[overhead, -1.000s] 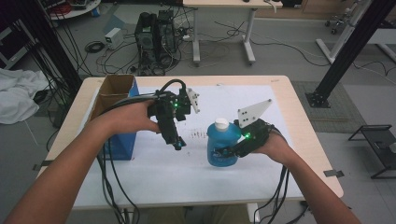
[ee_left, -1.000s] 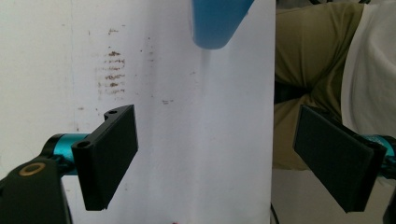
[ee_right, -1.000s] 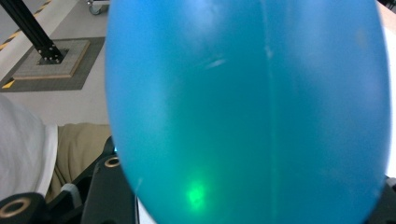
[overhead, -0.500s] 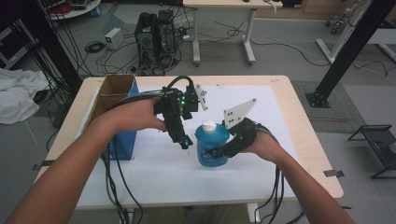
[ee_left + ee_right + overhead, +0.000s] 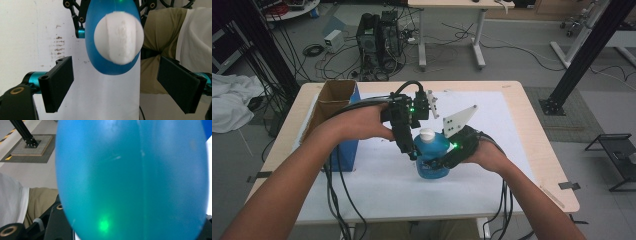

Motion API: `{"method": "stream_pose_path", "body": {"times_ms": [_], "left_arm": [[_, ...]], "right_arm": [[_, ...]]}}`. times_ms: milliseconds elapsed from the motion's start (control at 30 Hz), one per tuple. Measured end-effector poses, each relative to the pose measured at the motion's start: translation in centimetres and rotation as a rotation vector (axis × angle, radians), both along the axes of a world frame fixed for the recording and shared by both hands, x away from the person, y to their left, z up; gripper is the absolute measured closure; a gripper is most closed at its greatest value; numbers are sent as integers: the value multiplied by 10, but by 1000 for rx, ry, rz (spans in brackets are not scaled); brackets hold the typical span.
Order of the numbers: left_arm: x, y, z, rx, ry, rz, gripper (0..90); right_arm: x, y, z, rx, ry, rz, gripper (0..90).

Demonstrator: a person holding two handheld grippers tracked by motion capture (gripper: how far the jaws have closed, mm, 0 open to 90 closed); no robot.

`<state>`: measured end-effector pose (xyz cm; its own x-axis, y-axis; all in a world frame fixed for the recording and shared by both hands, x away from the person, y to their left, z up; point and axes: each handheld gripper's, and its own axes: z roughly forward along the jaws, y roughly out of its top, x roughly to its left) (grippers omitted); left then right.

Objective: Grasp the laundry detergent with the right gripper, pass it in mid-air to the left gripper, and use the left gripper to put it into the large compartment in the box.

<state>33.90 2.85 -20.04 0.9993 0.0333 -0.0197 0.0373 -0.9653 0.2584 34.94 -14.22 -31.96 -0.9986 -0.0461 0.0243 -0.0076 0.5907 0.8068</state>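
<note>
You're bringing the bottle [image 5: 432,159] nearer mid-bench, right tongs [image 5: 447,161] clamped on its body; left tongs [image 5: 115,82] are hanging apart over the cap [image 5: 119,37] — closing off-centre risks slipping.

From my feed I see a light wooden tabletop [image 5: 532,130] covered by a white sheet [image 5: 387,185], with an open cardboard box [image 5: 329,100] in a blue sleeve at its left edge. Beyond it the floor [image 5: 522,55] is grey and strewn with black cables [image 5: 447,40]. A black computer tower [image 5: 379,32] stands there beside a white-legged desk [image 5: 449,30]. Black metal frame posts [image 5: 584,50] rise at right, and white cloth [image 5: 229,102] lies at left.
</note>
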Motion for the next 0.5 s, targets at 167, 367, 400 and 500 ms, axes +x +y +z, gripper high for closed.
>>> {"method": "stream_pose_path", "body": {"times_ms": [167,367,400,500], "left_arm": [[-1,-5,-1,11,-7,-5,141],[0,-11,-1,15,-2,-12,141],[0,-11,-1,15,-2,-12,141],[2,-16,-1,22,-1,-14,141]], "right_arm": [[2,4,0,1,-9,-3,442],[1,7,1,4,-11,6,442],[1,7,1,1,-2,0,442],[2,9,2,9,-16,8,442]]}}
